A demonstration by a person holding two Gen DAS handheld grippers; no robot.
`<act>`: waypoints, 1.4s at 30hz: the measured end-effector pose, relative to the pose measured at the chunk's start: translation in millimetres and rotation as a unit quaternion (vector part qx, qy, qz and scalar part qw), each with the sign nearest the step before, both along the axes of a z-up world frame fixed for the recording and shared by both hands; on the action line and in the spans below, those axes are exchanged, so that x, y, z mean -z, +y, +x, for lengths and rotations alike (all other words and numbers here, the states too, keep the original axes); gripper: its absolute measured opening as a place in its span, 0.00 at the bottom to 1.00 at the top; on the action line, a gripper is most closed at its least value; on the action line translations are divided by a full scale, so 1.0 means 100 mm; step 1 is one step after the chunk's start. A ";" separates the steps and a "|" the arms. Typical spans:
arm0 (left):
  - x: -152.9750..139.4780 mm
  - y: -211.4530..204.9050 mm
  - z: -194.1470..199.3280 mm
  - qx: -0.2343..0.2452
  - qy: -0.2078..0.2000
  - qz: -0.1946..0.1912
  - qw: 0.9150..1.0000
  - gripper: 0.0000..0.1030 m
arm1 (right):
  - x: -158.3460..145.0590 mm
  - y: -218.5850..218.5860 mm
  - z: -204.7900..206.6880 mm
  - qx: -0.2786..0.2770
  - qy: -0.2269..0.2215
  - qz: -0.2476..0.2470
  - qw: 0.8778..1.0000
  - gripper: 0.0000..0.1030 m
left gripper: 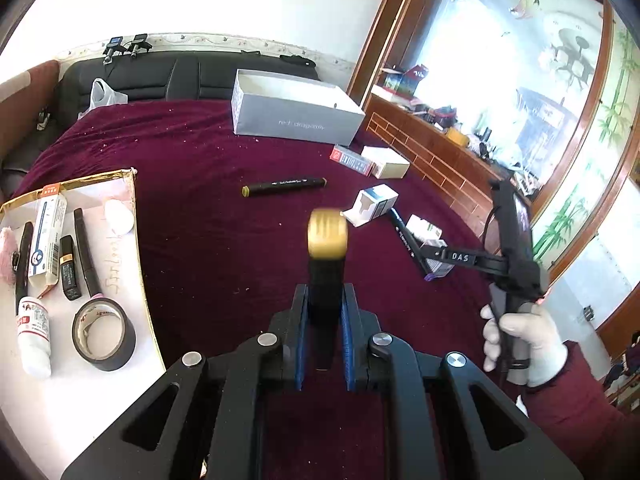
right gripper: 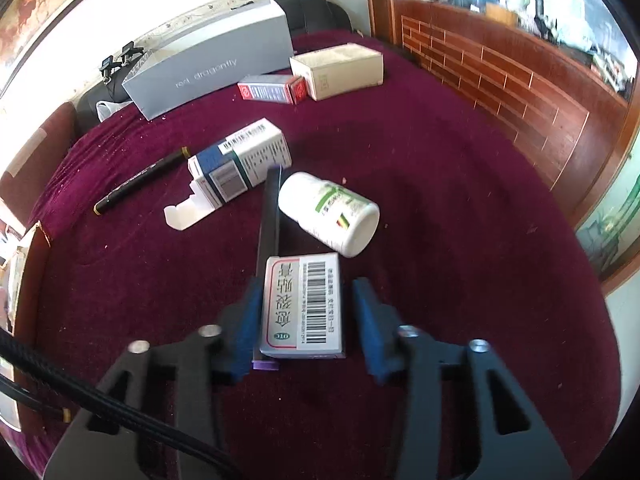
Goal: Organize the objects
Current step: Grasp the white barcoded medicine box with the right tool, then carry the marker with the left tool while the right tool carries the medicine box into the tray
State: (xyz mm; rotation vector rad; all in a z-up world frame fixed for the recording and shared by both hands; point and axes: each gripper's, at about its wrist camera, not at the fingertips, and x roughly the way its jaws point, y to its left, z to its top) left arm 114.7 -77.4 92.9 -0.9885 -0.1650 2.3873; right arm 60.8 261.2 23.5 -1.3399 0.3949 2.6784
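Observation:
My left gripper (left gripper: 325,308) is shut on a black marker with a gold cap (left gripper: 327,240), held above the maroon cloth. My right gripper (right gripper: 306,312) is open, its blue pads either side of a small medicine box with a barcode (right gripper: 304,304) that lies on the cloth beside a black marker with a purple end (right gripper: 269,216). The left pad touches the box edge; the right pad stands apart. A white pill bottle (right gripper: 332,212) lies just beyond. The right gripper also shows in the left wrist view (left gripper: 434,256), held by a gloved hand.
A white board (left gripper: 80,280) at left holds markers, a lipstick, a tape roll (left gripper: 105,334), a tube and a box. On the cloth lie a black marker (left gripper: 284,186), an opened blue-white box (right gripper: 240,160), a red box (right gripper: 272,90), a cream box (right gripper: 336,70) and a grey shoebox (left gripper: 296,112).

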 end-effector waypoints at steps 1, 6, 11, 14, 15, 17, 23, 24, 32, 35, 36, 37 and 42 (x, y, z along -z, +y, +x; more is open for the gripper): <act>-0.01 -0.02 0.01 0.001 0.001 0.003 1.000 0.11 | 0.00 0.01 0.01 0.001 0.001 -0.001 1.000 0.34; -0.03 -0.03 0.03 0.002 0.008 0.006 1.000 0.11 | -0.04 -0.01 0.04 0.001 0.002 0.001 1.000 0.31; 0.03 -0.08 -0.02 0.002 0.005 0.011 1.000 0.11 | -0.12 -0.05 0.09 -0.003 0.012 -0.005 1.000 0.31; 0.08 -0.06 -0.09 0.001 0.006 0.015 1.000 0.11 | -0.20 -0.09 0.16 -0.009 0.024 -0.010 1.000 0.31; 0.11 -0.05 -0.13 -0.002 0.003 0.020 1.000 0.11 | -0.22 -0.10 0.18 -0.011 0.026 -0.013 1.000 0.31; 0.21 0.01 -0.24 -0.008 -0.009 0.018 1.000 0.11 | -0.27 -0.15 0.22 -0.020 0.031 -0.022 0.999 0.31; 0.48 0.28 -0.50 -0.002 -0.049 -0.002 0.999 0.11 | -0.39 -0.39 0.32 -0.053 0.044 -0.034 0.997 0.31; 0.48 0.29 -0.49 0.001 -0.051 0.001 0.999 0.11 | -0.41 -0.44 0.33 -0.060 0.047 -0.035 0.996 0.31; 0.27 0.08 -0.28 0.004 -0.030 0.022 0.999 0.11 | -0.50 -0.83 0.34 -0.120 0.058 -0.061 0.989 0.31; 0.13 -0.09 -0.19 -0.006 -0.019 0.036 0.999 0.11 | -0.52 -0.98 0.33 -0.141 0.057 -0.073 0.986 0.31; 0.08 -0.17 -0.15 -0.011 -0.014 0.039 0.999 0.11 | -0.53 -1.04 0.32 -0.149 0.057 -0.078 0.984 0.31; 0.02 -0.27 -0.12 -0.016 -0.009 0.043 0.999 0.11 | -0.55 -1.09 0.32 -0.155 0.057 -0.081 0.983 0.31; -0.21 -0.82 0.06 -0.058 0.010 0.057 0.997 0.11 | -0.72 -1.45 0.26 -0.201 0.065 -0.092 0.973 0.31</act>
